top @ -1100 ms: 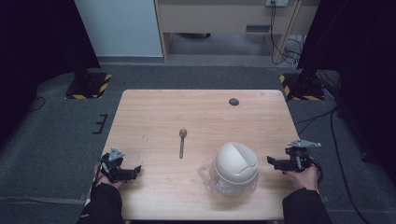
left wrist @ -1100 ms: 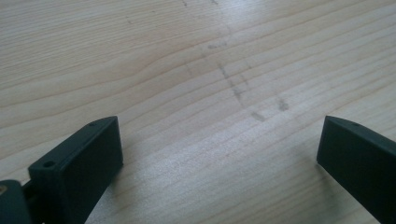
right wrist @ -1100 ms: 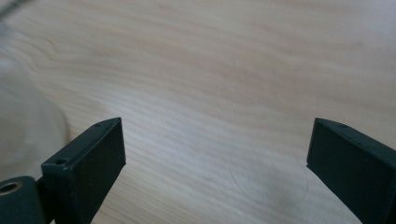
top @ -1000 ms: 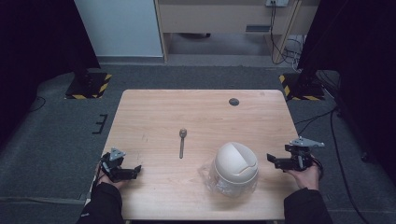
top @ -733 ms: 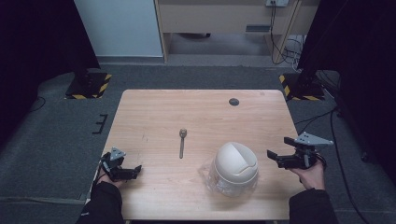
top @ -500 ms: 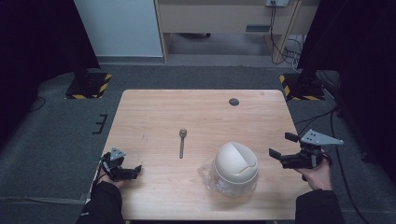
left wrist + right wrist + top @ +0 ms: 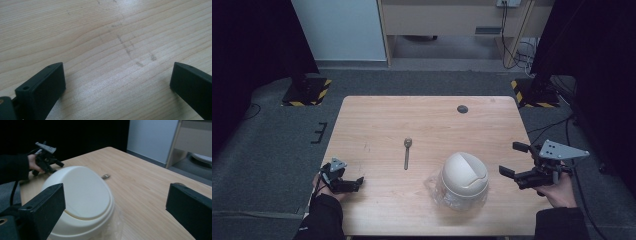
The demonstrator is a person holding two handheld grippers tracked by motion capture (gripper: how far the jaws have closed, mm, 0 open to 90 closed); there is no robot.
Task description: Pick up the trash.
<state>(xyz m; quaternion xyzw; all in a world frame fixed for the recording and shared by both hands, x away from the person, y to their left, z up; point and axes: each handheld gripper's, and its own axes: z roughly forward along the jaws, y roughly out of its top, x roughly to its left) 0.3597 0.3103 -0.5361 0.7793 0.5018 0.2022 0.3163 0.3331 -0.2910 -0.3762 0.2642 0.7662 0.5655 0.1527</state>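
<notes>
A small bin with a white domed lid (image 7: 464,176) and a clear bag (image 7: 434,189) around its body stands at the table's front right. A metal spoon (image 7: 407,152) lies near the middle. My right gripper (image 7: 514,159) hovers just right of the bin, open, with nothing between its jaws. In the right gripper view the lid (image 7: 80,195) sits close ahead between the jaws of the right gripper (image 7: 115,207), and the spoon (image 7: 106,176) lies beyond it. My left gripper (image 7: 353,183) rests open at the front left corner; in its own view the left gripper (image 7: 117,82) has bare wood between its jaws.
A small dark round disc (image 7: 462,109) lies near the far right edge of the wooden table (image 7: 377,125). Grey carpet surrounds the table. Two yellow-and-black striped bases (image 7: 307,92) stand on the floor behind it, and cables (image 7: 522,50) hang at the back right.
My right gripper has lifted and drifted slightly right and away from the table's edge, staying open. The left gripper, bin and spoon have not moved.
</notes>
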